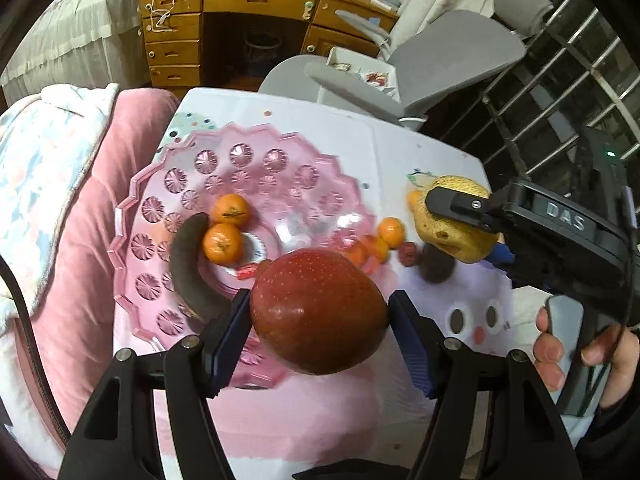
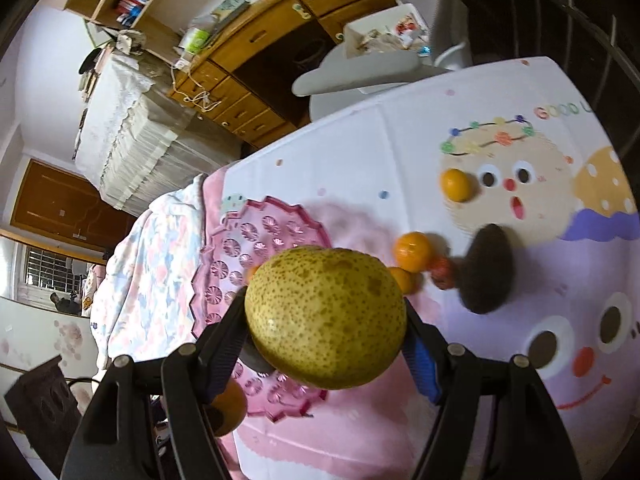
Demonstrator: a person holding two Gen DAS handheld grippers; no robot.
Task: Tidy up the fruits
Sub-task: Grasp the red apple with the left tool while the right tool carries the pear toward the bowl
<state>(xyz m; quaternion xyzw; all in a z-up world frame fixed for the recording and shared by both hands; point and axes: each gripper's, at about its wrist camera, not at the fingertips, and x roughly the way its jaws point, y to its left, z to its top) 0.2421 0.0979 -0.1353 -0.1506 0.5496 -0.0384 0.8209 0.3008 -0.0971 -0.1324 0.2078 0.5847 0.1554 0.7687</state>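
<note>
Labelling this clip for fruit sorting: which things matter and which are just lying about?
Job: apple in left gripper; pear in right gripper; pink tray; tangerines; dark banana.
Clutter: wooden desk; grey chair; quilt.

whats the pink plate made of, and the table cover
Pink plate: looks like translucent moulded plastic, glossy, with pressed flower discs and a zigzag rim; could be glass. Table cover: looks like a thin printed sheet, plastic or cloth, smooth, with fold creases and cartoon faces.

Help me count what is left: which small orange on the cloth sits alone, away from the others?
The small orange on the printed cartoon face beside its eye; the other loose oranges cluster near the pink tray.
</note>
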